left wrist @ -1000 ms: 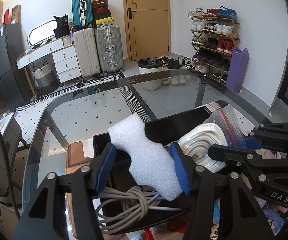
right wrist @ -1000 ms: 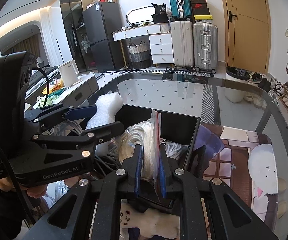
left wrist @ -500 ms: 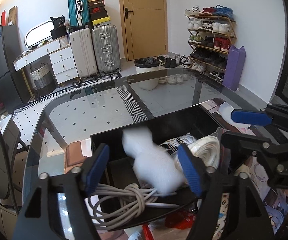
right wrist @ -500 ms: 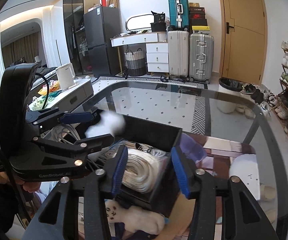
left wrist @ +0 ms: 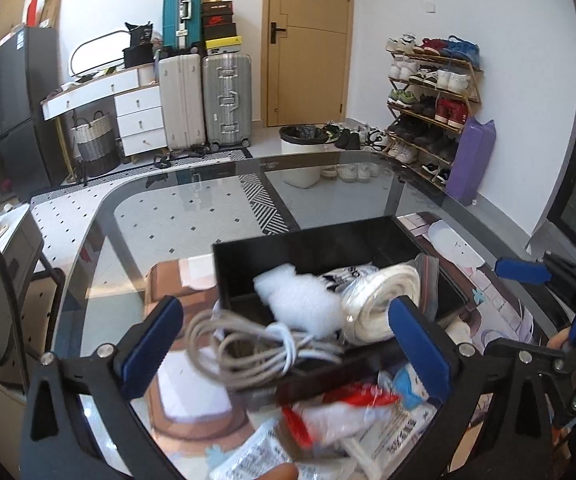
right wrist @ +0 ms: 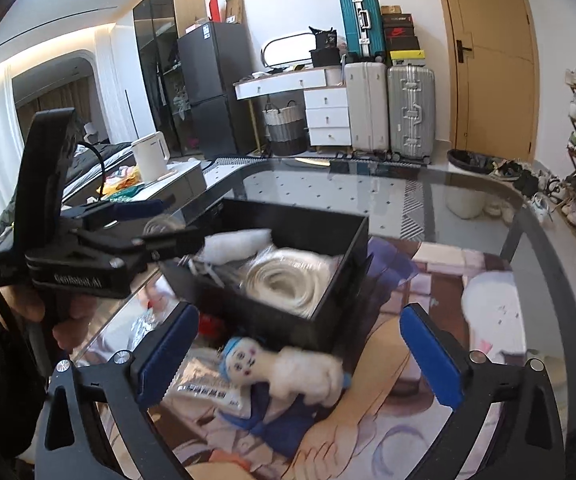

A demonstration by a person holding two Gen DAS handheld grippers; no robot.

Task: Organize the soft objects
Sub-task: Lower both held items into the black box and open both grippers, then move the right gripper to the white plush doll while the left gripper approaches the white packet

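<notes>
A black box [left wrist: 308, 248] [right wrist: 352, 240] stands on the glass table. In it lie a white foam piece [left wrist: 300, 300] [right wrist: 236, 242], a bagged coil of white tubing [left wrist: 380, 300] [right wrist: 284, 282] and a grey cable bundle [left wrist: 244, 348]. My left gripper [left wrist: 284, 348] is open and empty just in front of the box; it also shows in the right wrist view [right wrist: 144, 220]. My right gripper [right wrist: 300, 352] is open and empty above a small plush doll with blue hair [right wrist: 288, 368] lying in front of the box.
Plastic packets [left wrist: 328, 412] and a printed mat [right wrist: 428, 400] lie in front of the box. A white round plush [right wrist: 492, 304] sits on the mat at the right. The glass table edge [left wrist: 88, 240] curves at the left. Suitcases, shoe rack and bin stand beyond.
My left gripper opened and dropped the foam piece into the box. My right gripper opened and let go of the bagged tubing. Both have pulled back from the box.
</notes>
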